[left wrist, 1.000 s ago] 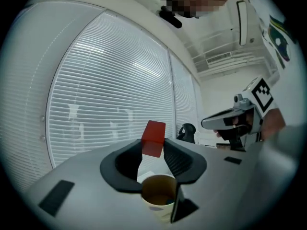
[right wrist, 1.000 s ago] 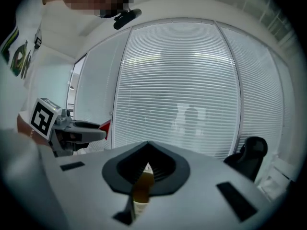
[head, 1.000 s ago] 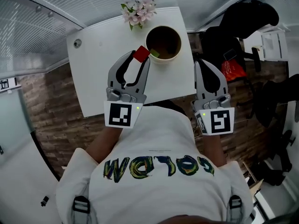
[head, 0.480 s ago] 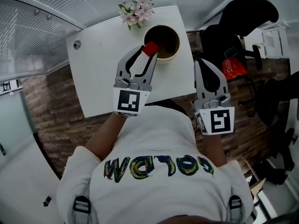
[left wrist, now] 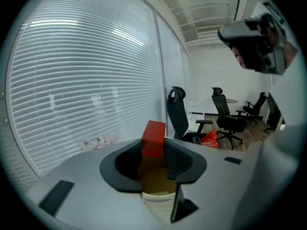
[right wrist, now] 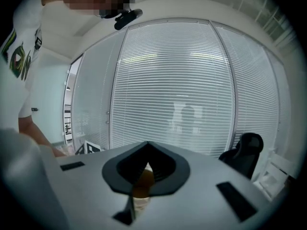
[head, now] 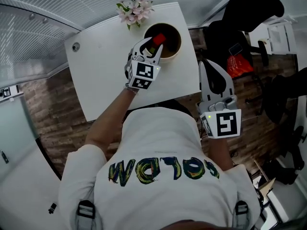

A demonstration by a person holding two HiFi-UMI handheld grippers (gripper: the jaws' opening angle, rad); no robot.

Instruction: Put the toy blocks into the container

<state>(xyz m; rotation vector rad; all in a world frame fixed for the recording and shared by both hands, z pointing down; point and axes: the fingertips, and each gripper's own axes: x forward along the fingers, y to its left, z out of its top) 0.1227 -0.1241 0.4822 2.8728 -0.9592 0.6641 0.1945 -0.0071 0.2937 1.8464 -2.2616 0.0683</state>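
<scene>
Head view: left gripper (head: 155, 43) has moved the red block (head: 159, 39) out over the container (head: 176, 51) at the counter's (head: 103, 71) far edge. Left gripper view: fingers (left wrist: 180, 159) clamp the block above the opening, drop next. Right gripper view: right gripper's (right wrist: 146, 150) fingers closed, empty.

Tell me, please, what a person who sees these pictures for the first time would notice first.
The red block stands out most, gripped in the jaws of the left gripper above the round container on the white table. Next comes the right gripper, jaws together and empty, by the table's right edge, and a bunch of flowers at the far edge.
</scene>
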